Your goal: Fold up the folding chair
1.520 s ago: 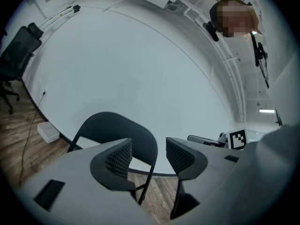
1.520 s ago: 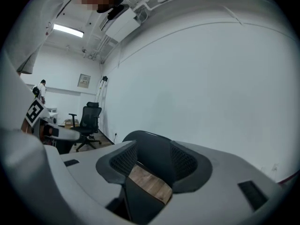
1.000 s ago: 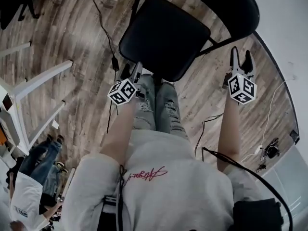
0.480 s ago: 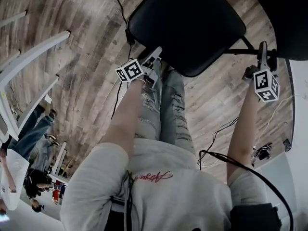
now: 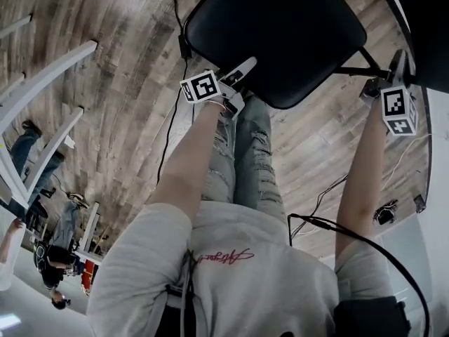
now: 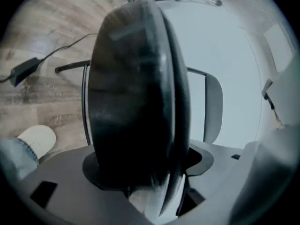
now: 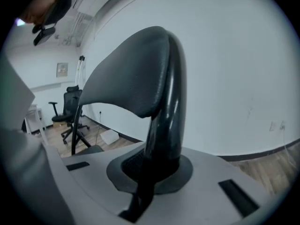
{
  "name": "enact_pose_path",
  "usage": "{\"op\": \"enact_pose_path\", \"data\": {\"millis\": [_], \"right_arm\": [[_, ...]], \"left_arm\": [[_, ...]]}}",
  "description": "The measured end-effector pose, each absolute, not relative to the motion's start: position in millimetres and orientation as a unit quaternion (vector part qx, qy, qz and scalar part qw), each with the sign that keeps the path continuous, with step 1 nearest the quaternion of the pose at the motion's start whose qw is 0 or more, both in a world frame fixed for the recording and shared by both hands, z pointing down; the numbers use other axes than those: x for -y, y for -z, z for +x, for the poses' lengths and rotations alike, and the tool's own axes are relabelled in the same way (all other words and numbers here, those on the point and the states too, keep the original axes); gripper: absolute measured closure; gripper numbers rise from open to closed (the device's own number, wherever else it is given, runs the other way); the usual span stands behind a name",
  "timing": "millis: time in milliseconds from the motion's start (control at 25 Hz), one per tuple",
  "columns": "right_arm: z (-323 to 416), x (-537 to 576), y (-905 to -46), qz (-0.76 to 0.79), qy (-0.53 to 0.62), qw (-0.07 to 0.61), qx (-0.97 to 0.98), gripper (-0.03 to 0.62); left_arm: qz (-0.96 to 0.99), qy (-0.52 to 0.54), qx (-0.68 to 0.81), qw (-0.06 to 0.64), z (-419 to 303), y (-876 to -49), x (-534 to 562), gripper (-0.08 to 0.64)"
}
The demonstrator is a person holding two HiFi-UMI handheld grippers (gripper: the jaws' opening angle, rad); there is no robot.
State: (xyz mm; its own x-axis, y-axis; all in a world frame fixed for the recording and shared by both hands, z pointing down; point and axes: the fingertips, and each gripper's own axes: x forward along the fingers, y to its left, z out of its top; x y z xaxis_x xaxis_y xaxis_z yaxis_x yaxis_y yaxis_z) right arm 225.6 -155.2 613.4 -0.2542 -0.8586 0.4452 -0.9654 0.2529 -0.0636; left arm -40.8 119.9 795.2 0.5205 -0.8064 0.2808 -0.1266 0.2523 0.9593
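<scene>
The black folding chair stands unfolded on the wood floor, its padded seat (image 5: 280, 34) at the top of the head view. My left gripper (image 5: 245, 67) is at the seat's near edge. The seat (image 6: 131, 93) runs edge-on deep between its wide jaws, and I see no pad pressing on it. My right gripper (image 5: 397, 65) is at the right side of the chair, shut on the black tube (image 7: 164, 125) of the back frame. Just above it curves the backrest (image 7: 126, 78). The backrest (image 6: 213, 107) also shows behind the seat in the left gripper view.
The person's legs in jeans (image 5: 242, 160) stand right against the seat's front. A cable with a power adapter (image 5: 184, 48) lies on the floor left of the chair. White table legs (image 5: 42, 69) and people (image 5: 52, 272) are at the left. An office chair (image 7: 68, 111) stands by the wall.
Both grippers have come down onto the chair. The left one rolled and slid over the seat's front edge. The right one reached the back frame tube and closed on it.
</scene>
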Motion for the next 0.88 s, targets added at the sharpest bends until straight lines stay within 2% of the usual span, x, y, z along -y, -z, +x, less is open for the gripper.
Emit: {"op": "enact_pose_path", "data": {"millis": [120,280,560,880], "right_arm": [[227,167,-600,0.597,-0.212,0.091,0.769,0.578],[229,184,-575,0.578,-0.204,0.058,0.788,0.578],[233,197,-544,0.555,-0.181,0.053,0.81,0.578],[223,236,-531,0.519,-0.17,0.056,0.836,0.578]], "left_arm": [[0.531,0.258,0.428,0.684,-41,-784,-111,0.206],[0.493,0.218,0.469,0.7,-40,-752,-74,0.207],[0.397,0.137,0.542,0.728,-27,-681,-28,0.212],[0.345,0.113,0.611,0.703,-27,-647,27,0.212]]}}
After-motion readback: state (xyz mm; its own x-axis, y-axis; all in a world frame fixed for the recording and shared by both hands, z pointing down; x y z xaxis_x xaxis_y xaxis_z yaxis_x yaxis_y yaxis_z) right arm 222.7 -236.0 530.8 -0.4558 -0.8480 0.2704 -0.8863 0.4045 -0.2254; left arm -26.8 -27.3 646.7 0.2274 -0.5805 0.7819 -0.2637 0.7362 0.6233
